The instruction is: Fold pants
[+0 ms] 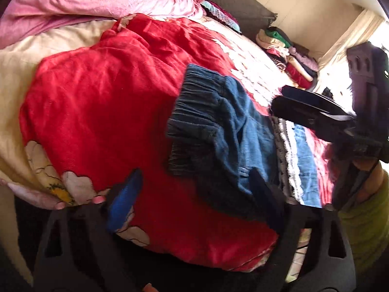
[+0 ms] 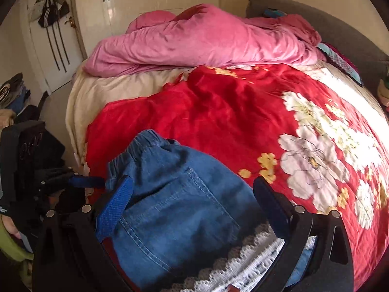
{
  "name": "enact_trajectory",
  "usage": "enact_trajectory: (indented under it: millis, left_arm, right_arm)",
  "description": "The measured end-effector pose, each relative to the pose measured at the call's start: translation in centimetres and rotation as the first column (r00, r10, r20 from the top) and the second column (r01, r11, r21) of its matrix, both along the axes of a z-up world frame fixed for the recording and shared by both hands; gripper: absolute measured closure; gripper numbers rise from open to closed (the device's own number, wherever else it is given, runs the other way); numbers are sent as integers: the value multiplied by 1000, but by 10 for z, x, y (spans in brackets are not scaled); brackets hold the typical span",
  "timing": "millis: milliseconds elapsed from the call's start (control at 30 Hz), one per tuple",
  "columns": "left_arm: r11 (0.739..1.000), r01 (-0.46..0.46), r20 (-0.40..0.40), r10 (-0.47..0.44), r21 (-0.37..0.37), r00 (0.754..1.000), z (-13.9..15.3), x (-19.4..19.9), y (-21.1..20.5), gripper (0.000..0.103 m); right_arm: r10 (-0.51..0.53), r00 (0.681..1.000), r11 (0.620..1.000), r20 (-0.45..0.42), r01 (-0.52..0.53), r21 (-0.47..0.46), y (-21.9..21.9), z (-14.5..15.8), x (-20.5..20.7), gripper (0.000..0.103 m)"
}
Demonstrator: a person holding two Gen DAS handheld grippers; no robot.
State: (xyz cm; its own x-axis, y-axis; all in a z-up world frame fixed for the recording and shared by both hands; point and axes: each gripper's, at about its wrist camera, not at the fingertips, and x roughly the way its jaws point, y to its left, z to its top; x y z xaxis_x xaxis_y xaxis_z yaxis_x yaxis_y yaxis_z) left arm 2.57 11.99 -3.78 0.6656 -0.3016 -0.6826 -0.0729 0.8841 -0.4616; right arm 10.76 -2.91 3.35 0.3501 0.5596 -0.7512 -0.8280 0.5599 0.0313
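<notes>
Blue denim pants with a gathered elastic waistband lie bunched on the red flowered blanket. A strip of white lace trim runs along their right side. My left gripper stands open; its blue-padded left finger is over the blanket and its right finger over the denim's near edge. My right gripper hovers at the pants' far right. In the right wrist view the pants show a back pocket, and the right gripper is open, straddling them above the lace. The left gripper reaches toward the waistband's left end.
A crumpled pink duvet covers the bed's far end against a grey headboard. Folded clothes are stacked beside the bed by the wall. A door with hanging bags and a clothes pile stand left. A green sleeve shows.
</notes>
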Motion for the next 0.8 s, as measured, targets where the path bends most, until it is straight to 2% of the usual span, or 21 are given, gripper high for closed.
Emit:
enact_trajectory:
  millis: [33,100,267,367,633,667,700,733,800]
  left_arm:
    - [1000,5,0,-5,-18,1000,-1,1,-1,48]
    - [998,14,-3,-14,-58,1000,-5,4,-3,55]
    - [998,11,-15,-12,-61,1000,-12,6,-8,55]
    - [998,11,-19,-12,-60,1000,-15,6,-8,56]
    - [997,11,-23,-13,-73,1000,-19,2,-6,53]
    - [997,10,-25,-12,-78,1000,-19,1,-6,52]
    - [997,10,-25,-12,-80,1000,-19,0,-4,51]
    - [996,8,-27,-10,-86,1000,-19,0,-3,50]
    - [995,7,-27,-10,-95,1000,-19,-2,-2,47]
  right_arm:
    - [12,1000,1000,-4,-12,-2,5,-1,0,5]
    - [35,999,999,-8,-35,-13,16,-3,1,5]
    - [98,995,995,-37,-99,-32,38,-9,9,5]
    - [103,993,991,-64,-108,-81,50,-20,17,5]
    - [189,970,975,-155,-205,-91,77,-44,20,5]
    - [192,965,974,-178,-210,-89,78,-50,22,8]
    - [195,960,973,-198,-215,-80,78,-55,23,19]
    - [196,958,974,-207,-215,-73,77,-58,25,22]
    - [212,951,975,-224,-223,-22,70,-56,27,42]
